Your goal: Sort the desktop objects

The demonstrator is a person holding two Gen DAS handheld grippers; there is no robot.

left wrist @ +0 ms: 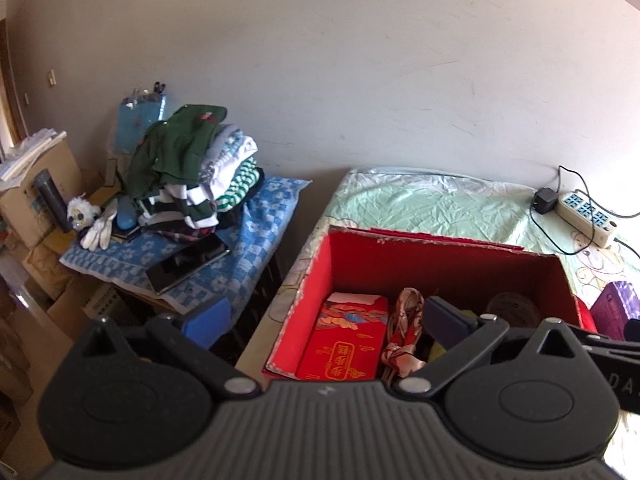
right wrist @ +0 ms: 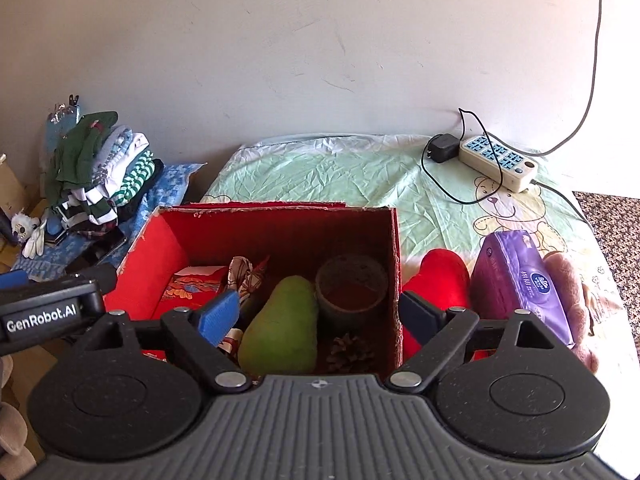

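**Handling notes: items in and beside the red box**

Both grippers, left [left wrist: 326, 316] and right [right wrist: 320, 316], spread wide and empty above the open red cardboard box [right wrist: 394, 264]. Inside: smooth green pear [right wrist: 282, 328], probably firm, rounded and slippery; best pinched across the belly. Just right of the box: soft purple tissue pack [right wrist: 520, 280], probably light; best squeezed across the short sides. Beyond: wrinkled green bedsheet [right wrist: 360, 168], white power strip [right wrist: 498, 160], plain wall.

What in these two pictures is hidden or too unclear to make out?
- Left wrist view: the pear in the box is hidden behind the left gripper.
- Right wrist view: the red envelope is partly covered by the right gripper.
- Right wrist view: the pink plush is mostly behind the tissue pack.
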